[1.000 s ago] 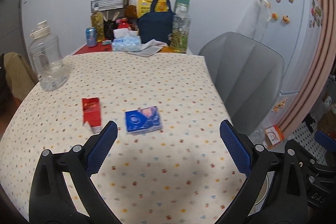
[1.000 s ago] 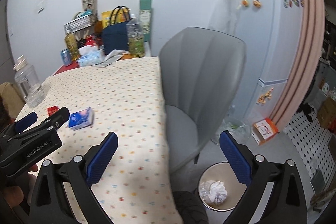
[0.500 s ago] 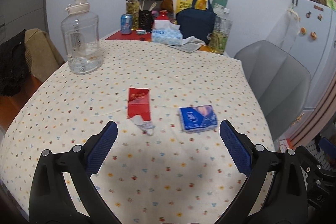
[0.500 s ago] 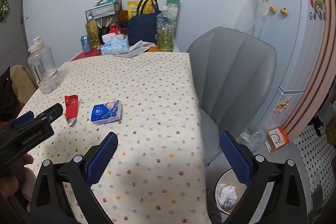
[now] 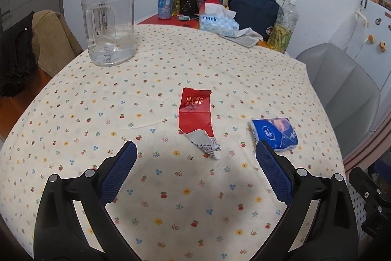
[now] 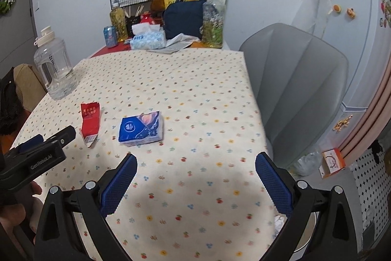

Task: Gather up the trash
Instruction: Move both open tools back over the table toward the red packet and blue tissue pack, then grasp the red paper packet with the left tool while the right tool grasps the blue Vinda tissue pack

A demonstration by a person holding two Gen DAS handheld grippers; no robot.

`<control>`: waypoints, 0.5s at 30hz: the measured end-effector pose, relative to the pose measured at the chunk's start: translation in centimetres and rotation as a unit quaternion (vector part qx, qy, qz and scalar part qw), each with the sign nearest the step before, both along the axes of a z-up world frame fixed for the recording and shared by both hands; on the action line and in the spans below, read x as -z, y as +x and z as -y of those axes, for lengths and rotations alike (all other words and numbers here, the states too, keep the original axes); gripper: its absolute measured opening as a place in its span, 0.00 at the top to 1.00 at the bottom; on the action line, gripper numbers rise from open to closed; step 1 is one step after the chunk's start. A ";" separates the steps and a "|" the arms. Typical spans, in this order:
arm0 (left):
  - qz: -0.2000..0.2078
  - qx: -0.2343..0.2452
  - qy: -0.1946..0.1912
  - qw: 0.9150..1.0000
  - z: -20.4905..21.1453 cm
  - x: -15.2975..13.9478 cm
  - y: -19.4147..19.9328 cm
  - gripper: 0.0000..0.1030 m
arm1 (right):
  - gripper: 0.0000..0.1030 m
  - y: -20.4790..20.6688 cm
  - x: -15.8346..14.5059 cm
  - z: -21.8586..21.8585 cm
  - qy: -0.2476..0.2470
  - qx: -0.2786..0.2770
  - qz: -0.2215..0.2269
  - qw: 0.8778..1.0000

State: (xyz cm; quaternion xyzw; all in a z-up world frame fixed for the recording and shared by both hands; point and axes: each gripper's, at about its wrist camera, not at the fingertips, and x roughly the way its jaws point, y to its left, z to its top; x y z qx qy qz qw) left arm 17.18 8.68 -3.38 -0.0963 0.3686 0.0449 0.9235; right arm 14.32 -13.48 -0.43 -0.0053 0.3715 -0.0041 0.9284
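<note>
A torn red wrapper [image 5: 196, 115] lies flat on the dotted tablecloth [image 5: 171, 199], its grey torn end pointing at me. To its right sits a blue tissue pack [image 5: 275, 133]. My left gripper [image 5: 194, 154] hovers open just short of the wrapper, nothing between its blue pads. In the right wrist view the red wrapper [image 6: 91, 120] and the blue tissue pack [image 6: 141, 127] lie ahead and to the left. My right gripper [image 6: 194, 160] is open and empty, nearer the pack. The left gripper's body [image 6: 34, 159] shows at the left edge.
A clear water jug [image 5: 108, 23] stands at the back left. Bottles, a tissue box [image 5: 218, 23], a navy bag [image 5: 254, 9] and a can crowd the far end. A grey chair [image 6: 298, 89] stands right of the table, with a white bin [image 6: 299, 234] with crumpled paper on the floor below.
Both cameras swung left over the table. The red wrapper now lies centred before my left gripper, and the blue pack has come closer to my right gripper. Both grippers stayed open.
</note>
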 end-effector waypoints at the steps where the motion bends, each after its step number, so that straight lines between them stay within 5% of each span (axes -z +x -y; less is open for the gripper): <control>1: -0.003 0.001 -0.001 1.000 0.0 0.2 0.3 0.06 | 0.08 0.3 0.2 -0.1 0.000 -0.002 -0.002 1.000; 7: -0.024 0.005 -0.005 1.000 0.2 1.6 2.0 0.14 | 0.08 1.9 1.2 -0.6 -0.005 -0.012 -0.023 1.000; 12: -0.043 -0.006 -0.026 0.999 -0.5 2.5 3.3 0.45 | 0.08 2.8 1.0 -1.1 -0.016 -0.022 -0.023 0.999; 15: -0.050 -0.007 -0.025 0.998 -0.4 2.9 3.9 0.56 | 0.08 3.3 0.8 -1.4 -0.017 -0.024 -0.024 0.999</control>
